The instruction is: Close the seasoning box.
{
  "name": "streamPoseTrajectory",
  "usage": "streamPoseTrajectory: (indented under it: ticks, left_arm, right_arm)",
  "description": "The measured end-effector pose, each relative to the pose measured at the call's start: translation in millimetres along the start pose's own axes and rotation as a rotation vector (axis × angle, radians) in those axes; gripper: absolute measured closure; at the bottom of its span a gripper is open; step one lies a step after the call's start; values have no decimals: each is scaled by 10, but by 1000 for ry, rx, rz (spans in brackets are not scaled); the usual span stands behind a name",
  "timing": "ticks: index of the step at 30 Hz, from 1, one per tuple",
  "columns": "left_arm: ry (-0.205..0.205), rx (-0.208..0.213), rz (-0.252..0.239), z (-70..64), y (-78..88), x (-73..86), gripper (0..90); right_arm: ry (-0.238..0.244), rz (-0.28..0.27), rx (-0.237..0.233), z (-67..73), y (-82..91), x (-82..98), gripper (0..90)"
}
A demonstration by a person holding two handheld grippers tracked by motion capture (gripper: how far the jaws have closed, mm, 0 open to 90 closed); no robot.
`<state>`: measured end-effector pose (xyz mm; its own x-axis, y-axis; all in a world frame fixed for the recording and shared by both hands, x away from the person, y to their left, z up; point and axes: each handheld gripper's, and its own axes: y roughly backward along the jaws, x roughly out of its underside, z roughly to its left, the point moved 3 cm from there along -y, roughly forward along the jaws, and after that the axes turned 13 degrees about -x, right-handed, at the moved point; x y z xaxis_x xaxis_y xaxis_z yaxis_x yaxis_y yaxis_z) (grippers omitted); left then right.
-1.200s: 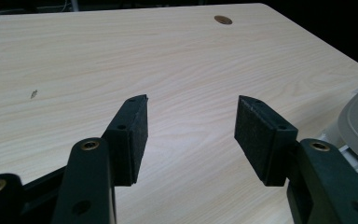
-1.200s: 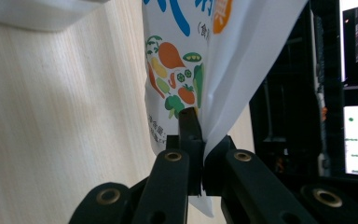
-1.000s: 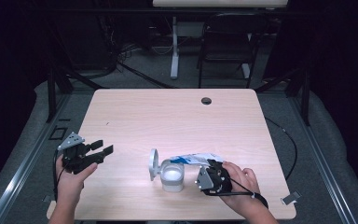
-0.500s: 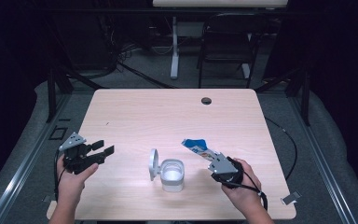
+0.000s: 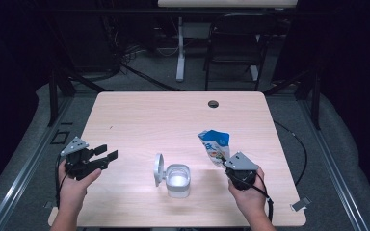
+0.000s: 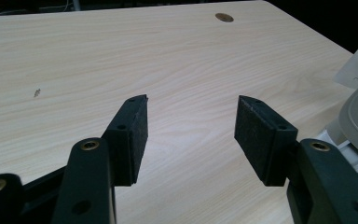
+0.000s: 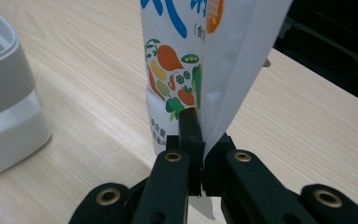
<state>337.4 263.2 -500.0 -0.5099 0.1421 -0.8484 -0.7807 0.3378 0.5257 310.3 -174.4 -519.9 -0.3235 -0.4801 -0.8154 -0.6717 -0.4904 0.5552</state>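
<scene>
**Pouch lifted off the tub**

My right claw (image 5: 223, 159) is clamped tight on one pouch (image 5: 214, 144), holding it up above the table (image 5: 173, 115), right of the tub (image 5: 178, 179). The one tub stands open, lid (image 5: 158, 169) up, something white inside. I judge the pouring done; setting the pouch down and closing up remain. My left claw (image 5: 105, 156) gapes empty, well apart.

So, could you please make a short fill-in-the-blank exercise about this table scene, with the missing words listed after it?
1. The right gripper is shut on the ____.
2. The jaws of the left gripper stand ____, with nothing between them.
3. The lid of the white container is ____.
4. The dark round hole lies near the ____ edge of the table.

Missing words: pouch; open; open; far
</scene>
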Motion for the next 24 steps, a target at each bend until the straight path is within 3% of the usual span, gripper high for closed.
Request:
streamPoseTrajectory:
  ticks: [24]
  left_arm:
    - [-50,15,29,-163,-71,32,447]
  right_arm:
    - [-106,-2,9,-140,-215,175,895]
